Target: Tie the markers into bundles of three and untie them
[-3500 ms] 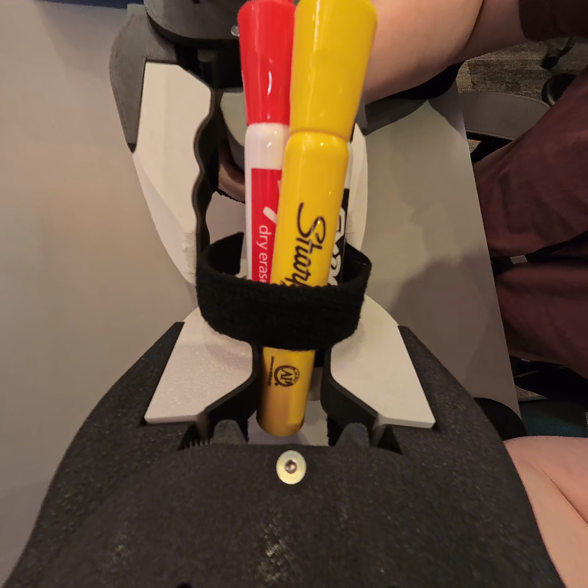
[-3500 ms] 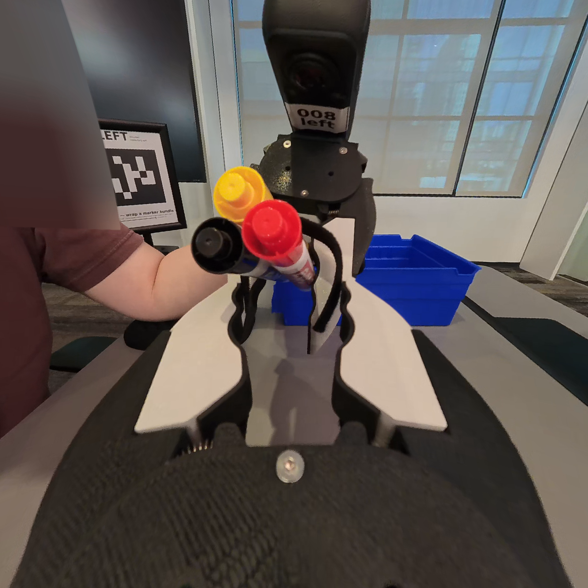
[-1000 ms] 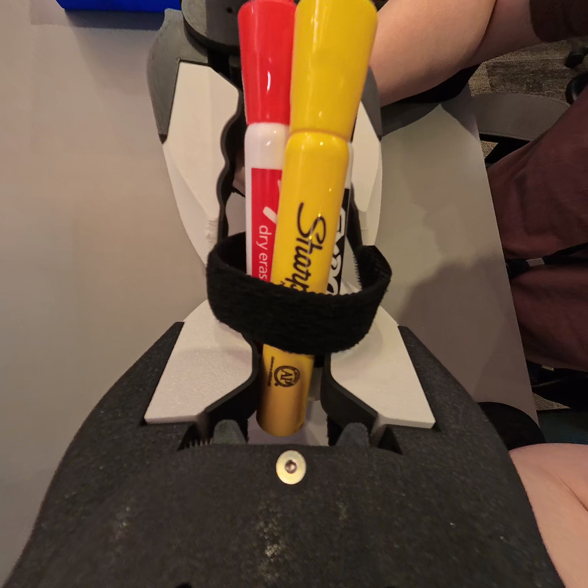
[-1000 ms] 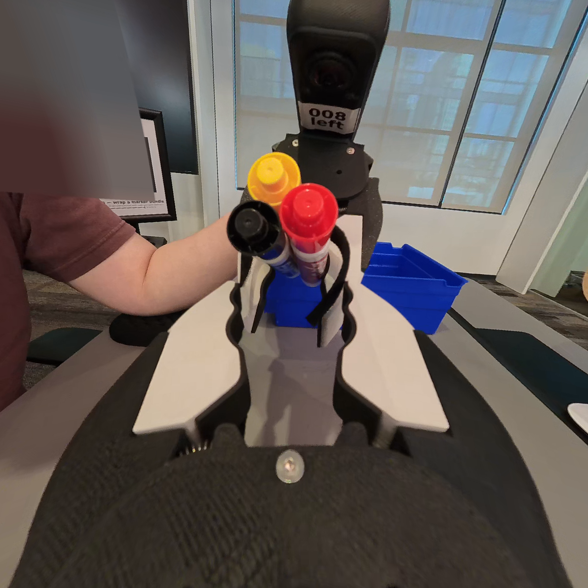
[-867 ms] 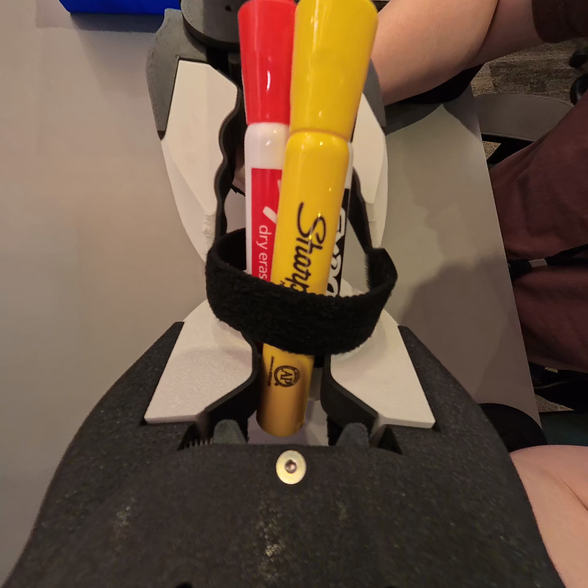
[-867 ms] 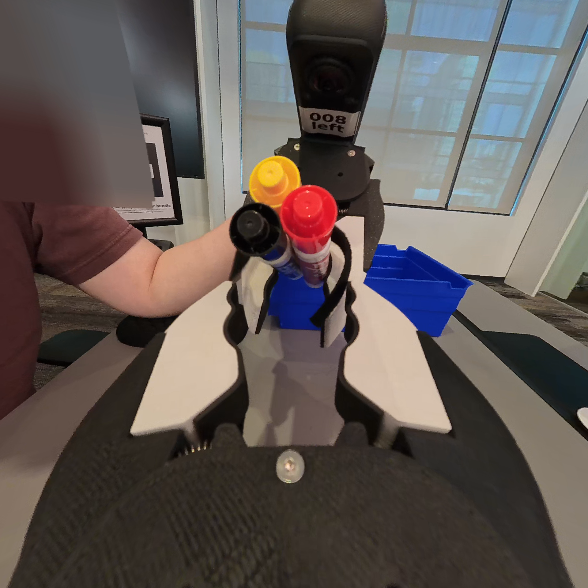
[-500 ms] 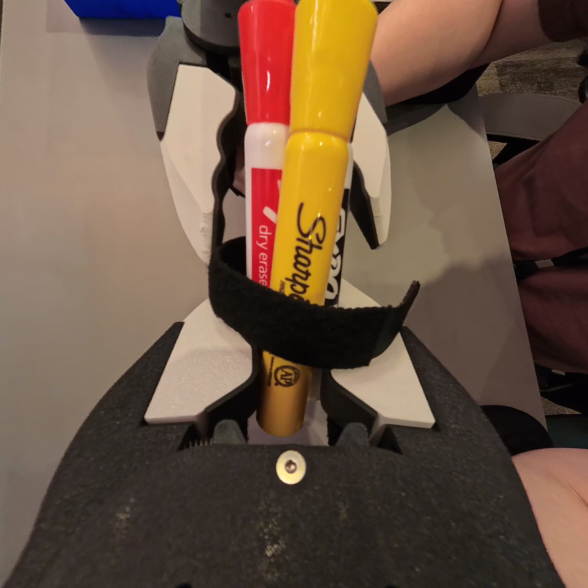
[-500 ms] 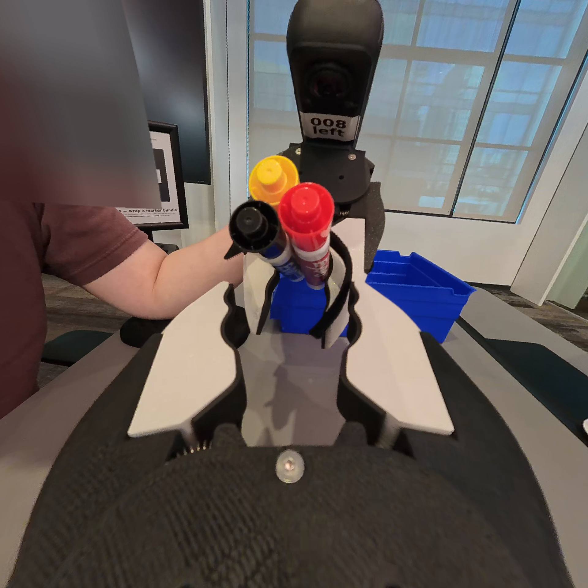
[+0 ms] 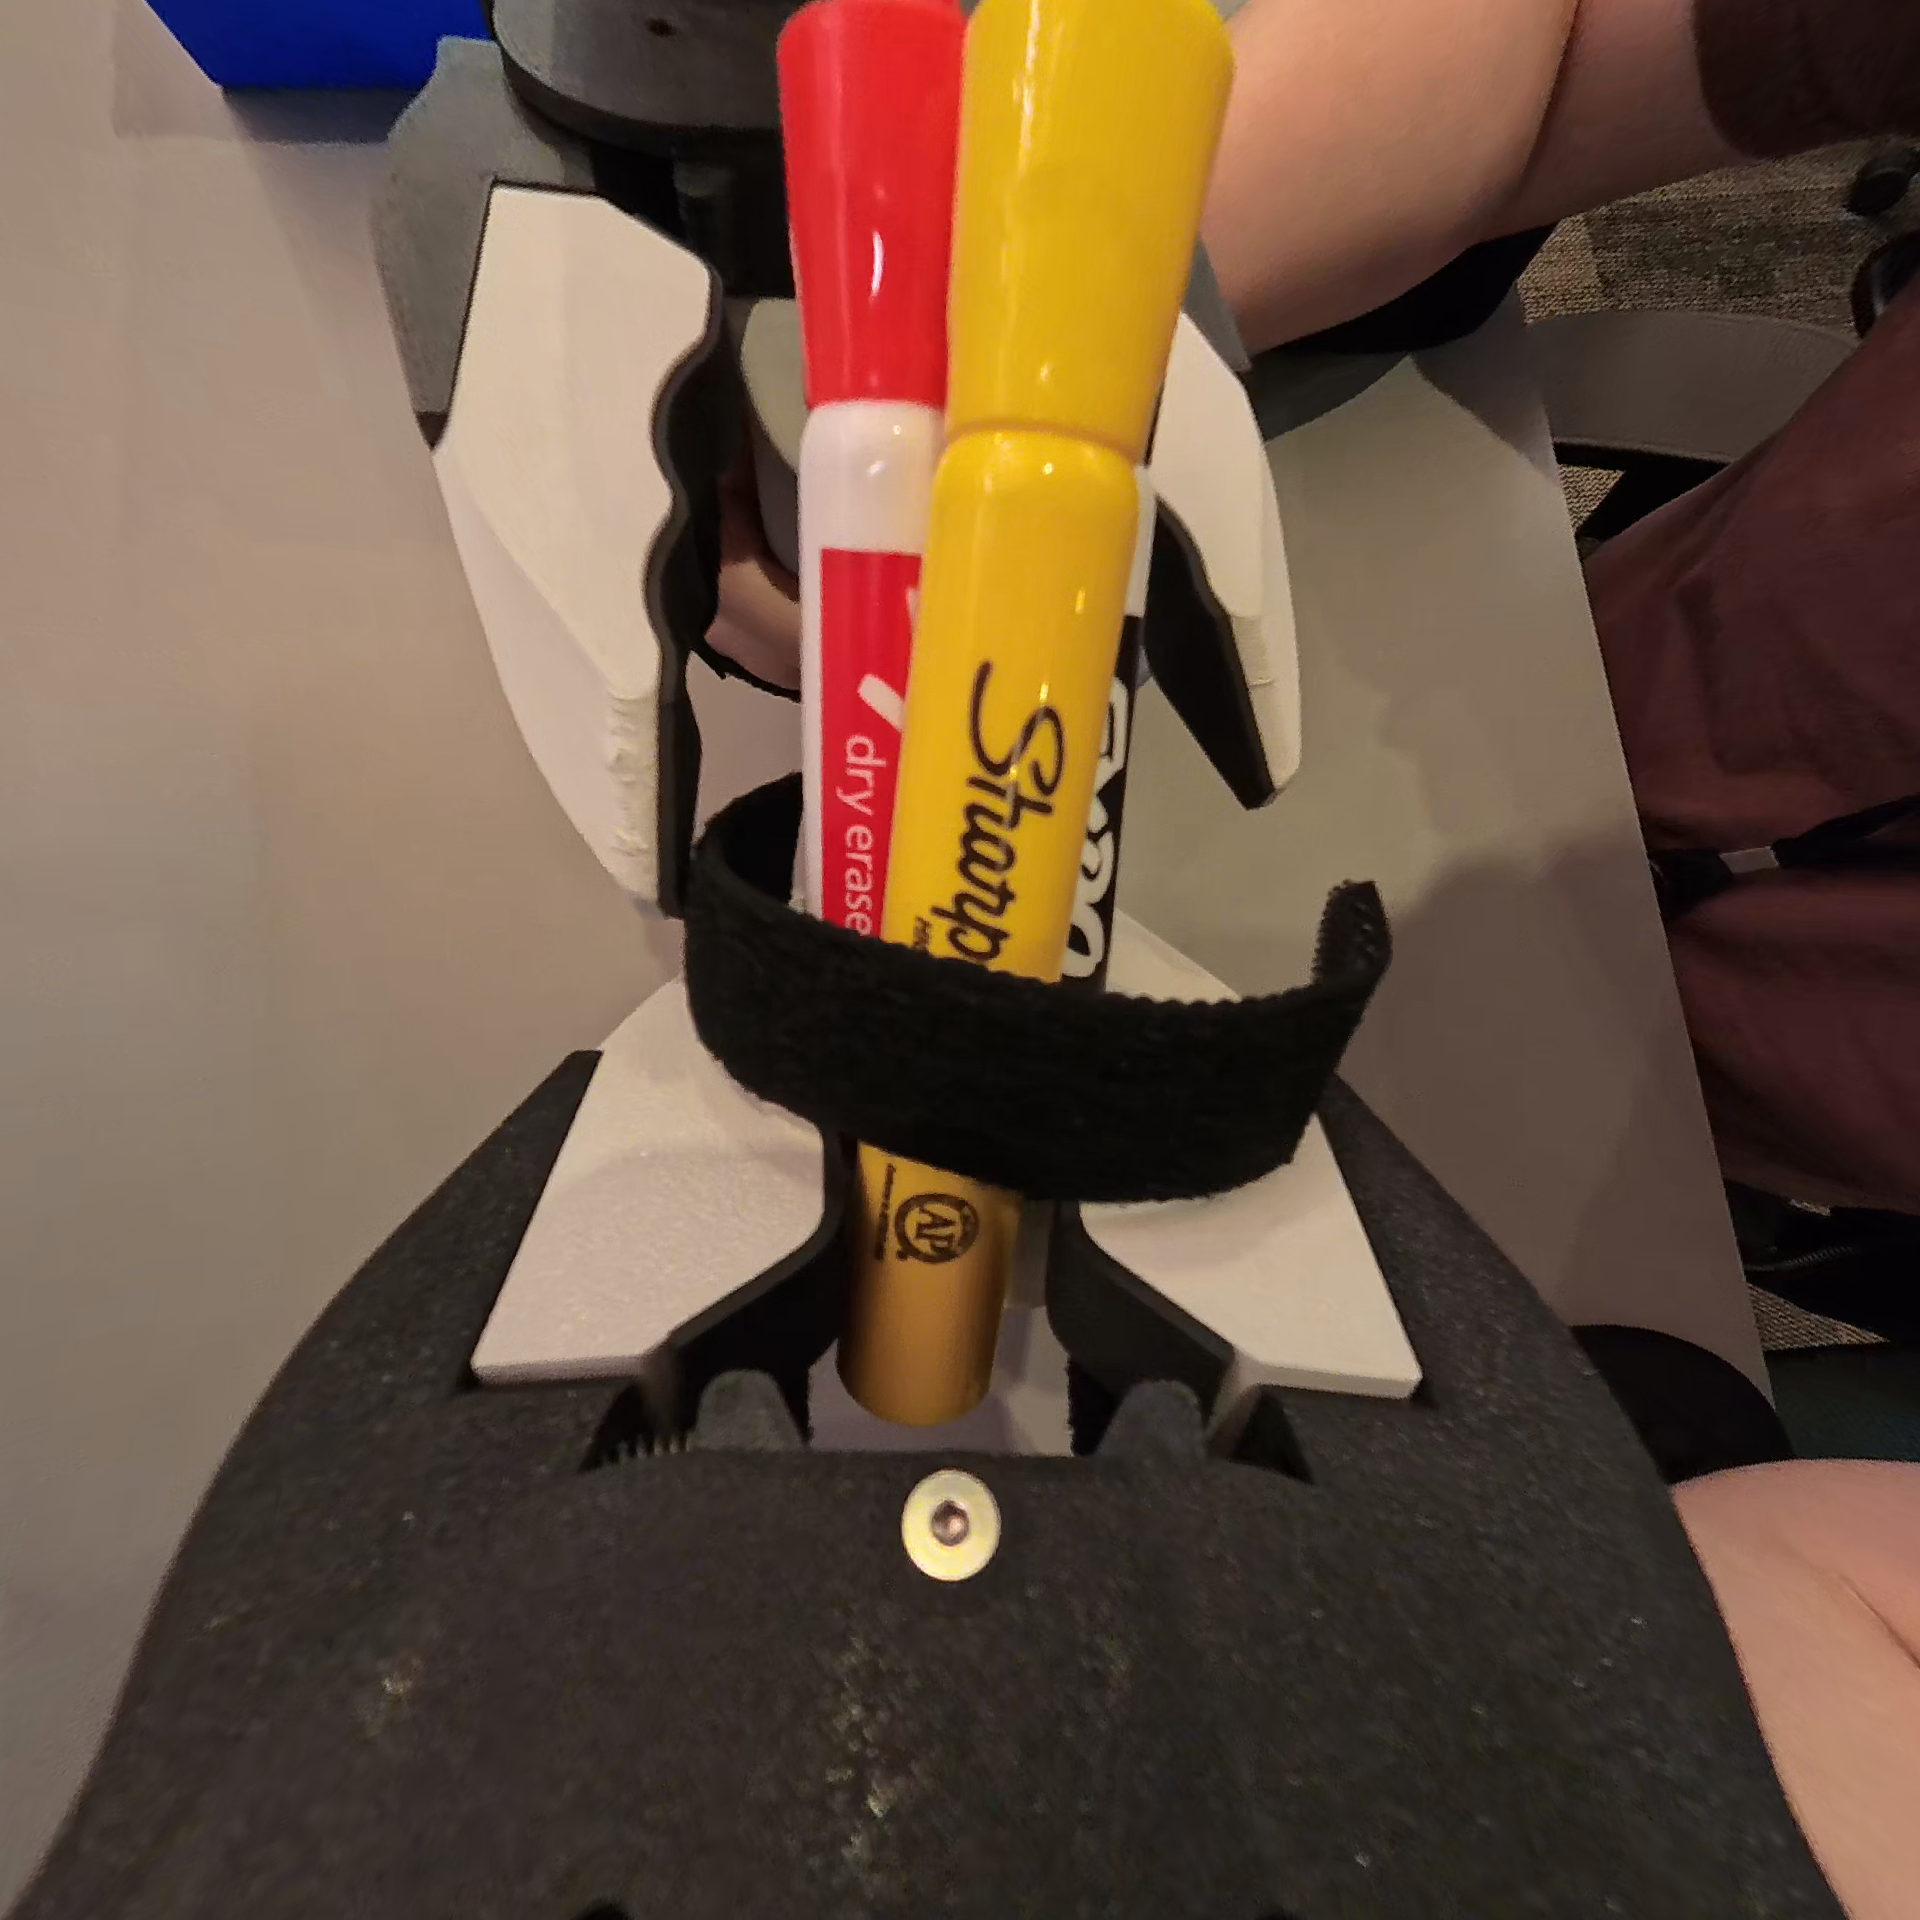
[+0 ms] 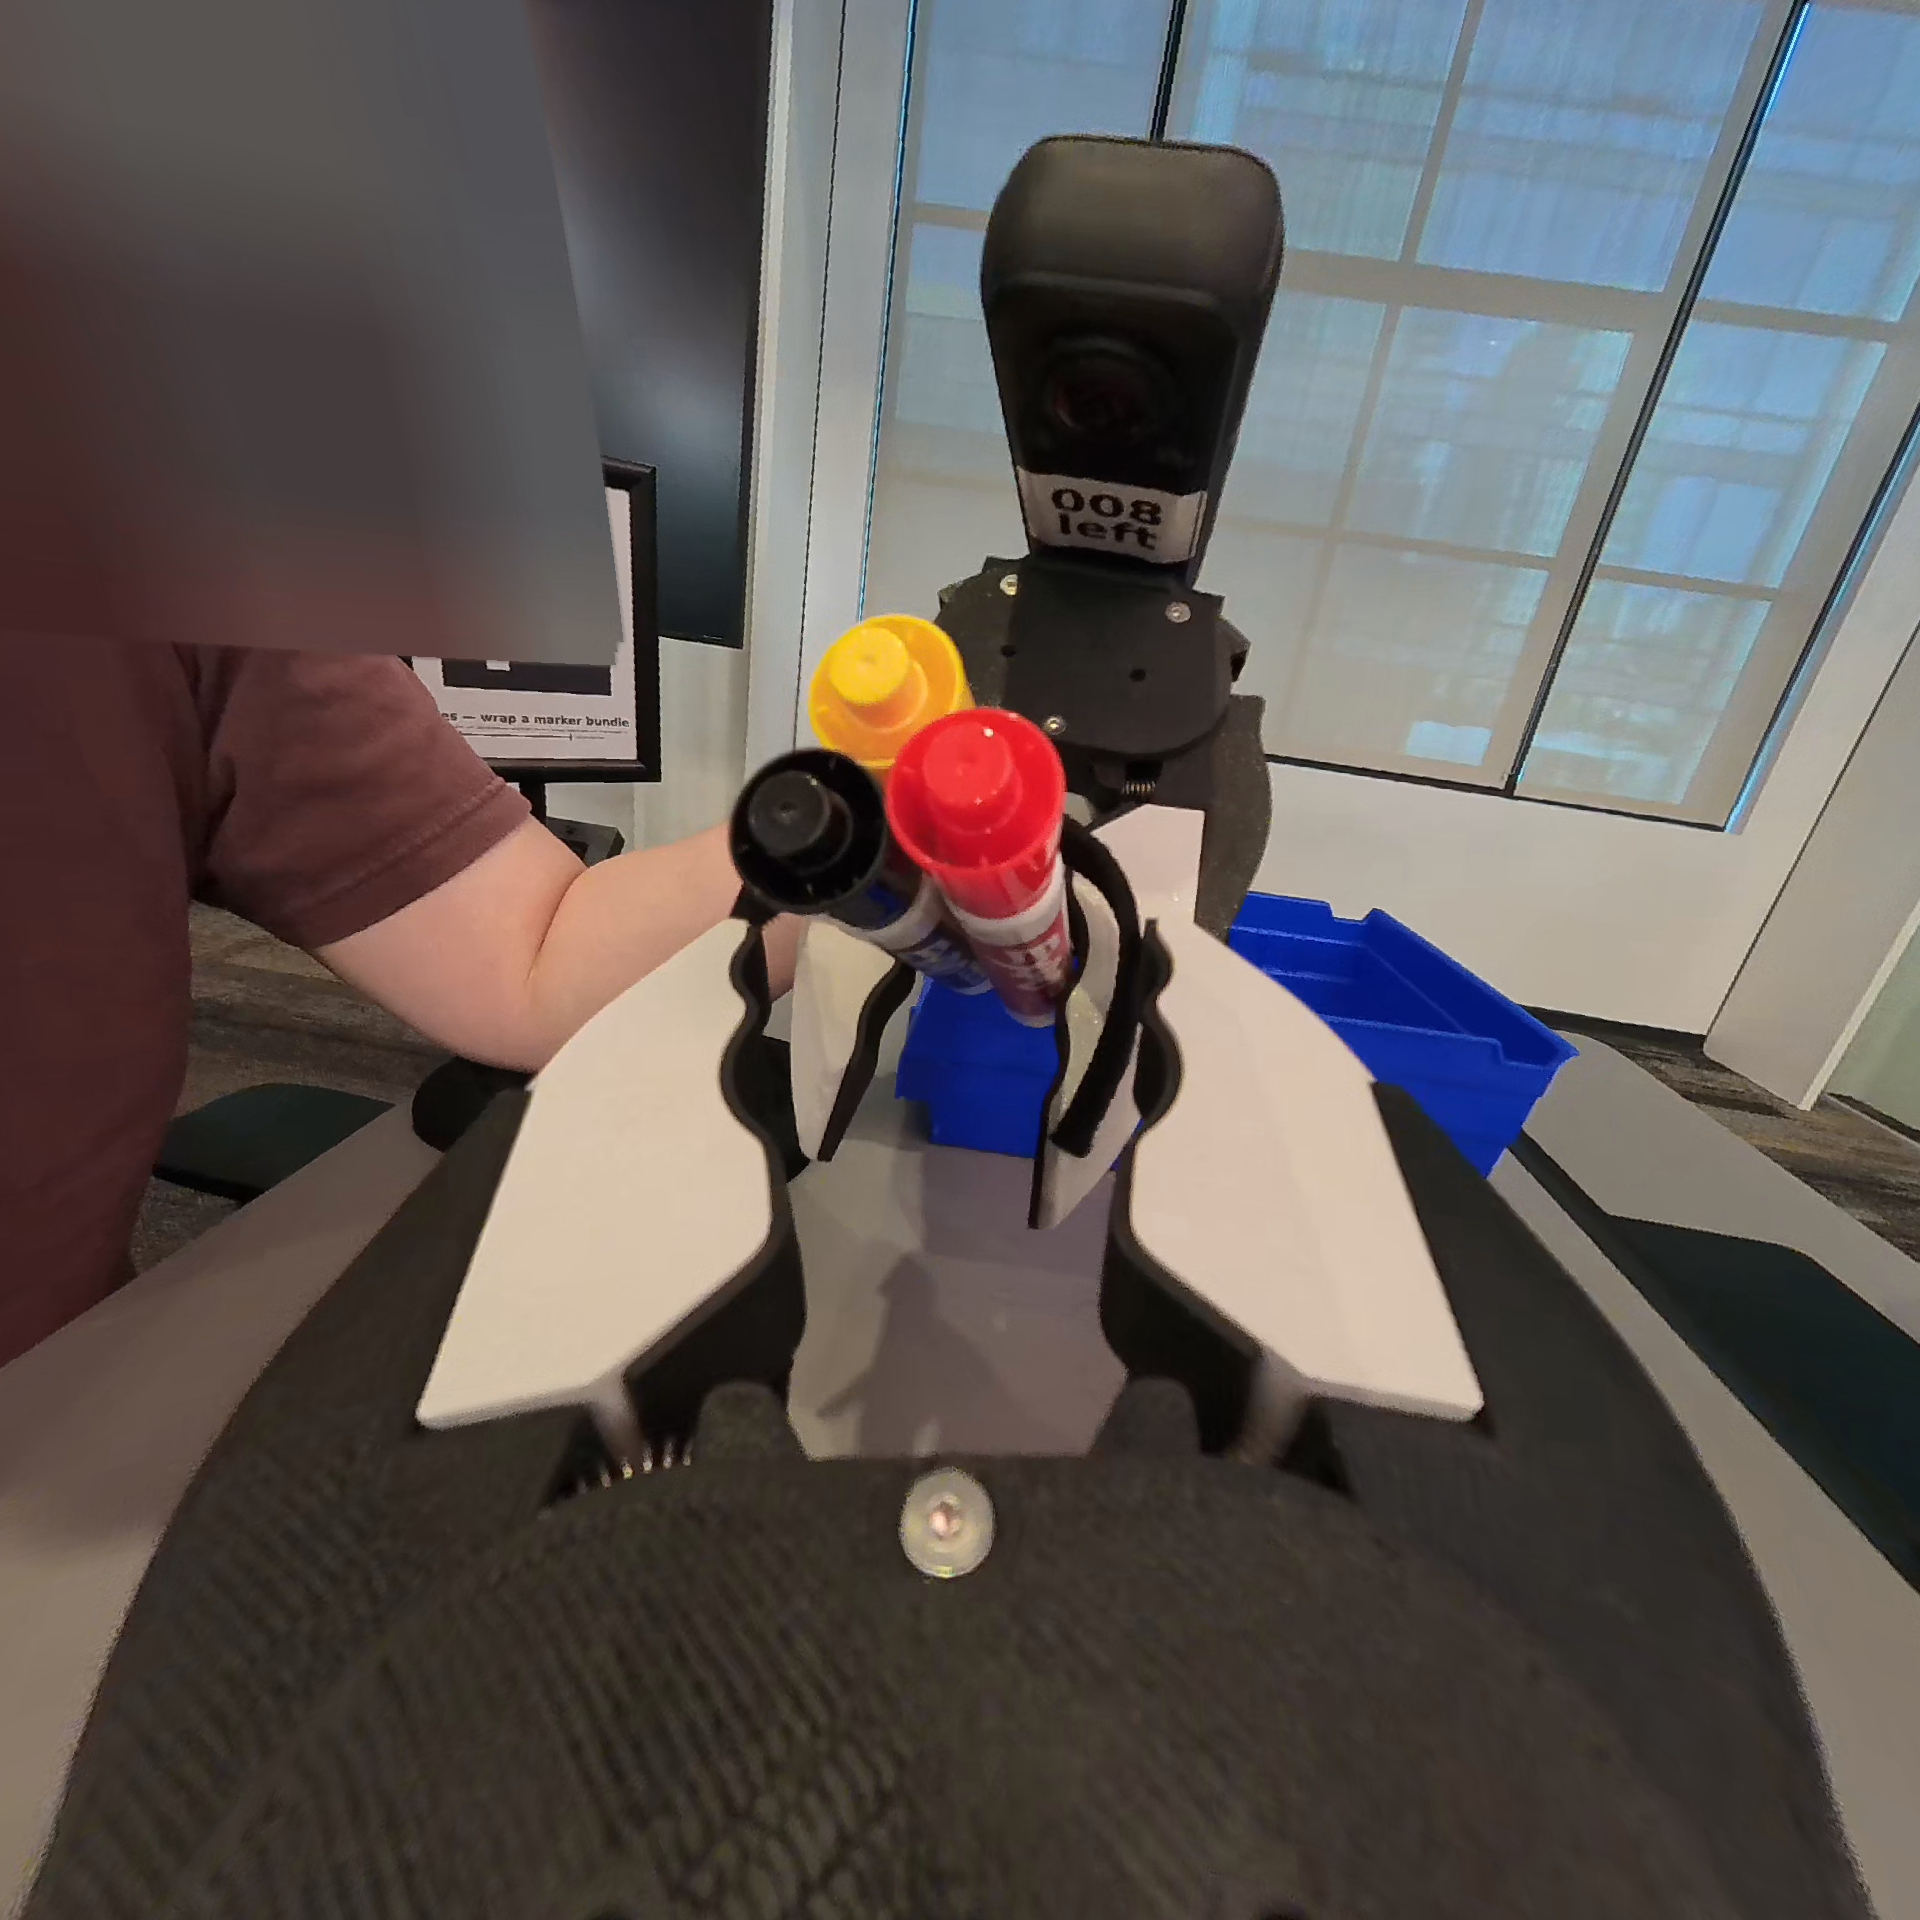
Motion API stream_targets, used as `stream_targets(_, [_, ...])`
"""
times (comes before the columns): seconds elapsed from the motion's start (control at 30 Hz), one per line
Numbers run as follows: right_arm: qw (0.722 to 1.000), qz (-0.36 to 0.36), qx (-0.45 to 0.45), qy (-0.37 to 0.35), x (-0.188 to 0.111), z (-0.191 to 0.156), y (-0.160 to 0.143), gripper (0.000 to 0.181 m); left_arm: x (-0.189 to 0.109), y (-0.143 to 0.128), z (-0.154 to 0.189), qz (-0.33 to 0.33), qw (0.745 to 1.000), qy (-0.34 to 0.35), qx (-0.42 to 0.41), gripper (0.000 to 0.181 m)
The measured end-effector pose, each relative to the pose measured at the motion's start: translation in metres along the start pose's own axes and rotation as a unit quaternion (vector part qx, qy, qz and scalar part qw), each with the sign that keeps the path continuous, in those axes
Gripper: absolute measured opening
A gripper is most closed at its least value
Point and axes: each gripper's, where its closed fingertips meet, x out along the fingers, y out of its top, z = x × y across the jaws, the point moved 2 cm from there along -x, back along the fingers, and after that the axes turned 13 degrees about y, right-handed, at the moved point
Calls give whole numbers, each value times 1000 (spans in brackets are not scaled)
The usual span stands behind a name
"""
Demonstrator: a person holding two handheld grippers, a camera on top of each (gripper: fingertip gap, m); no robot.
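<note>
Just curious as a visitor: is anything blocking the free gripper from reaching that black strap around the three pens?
Nothing visible blocks it. The right gripper is open, its fingers either side of the markers, whose caps point at it. The black strap hangs loose, its free end sticking out sideways in open air.
</note>
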Motion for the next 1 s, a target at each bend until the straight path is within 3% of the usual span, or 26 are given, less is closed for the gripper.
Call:
stream_targets(0.4, [1000, -5, -2, -22, -6, 4, 2, 79, -2, 1, 0, 0, 1000, 6, 2, 42])
stream_targets(0.73, [965, 114, 162, -172, -13, 22, -6, 106, -14, -5, -29, 9, 996, 81, -33, 42])
stream_targets(1.0, [963, 101, 101, -228, 4, 24, 5, 113, -20, 3, -29, 32, 995, 86, -31, 42])
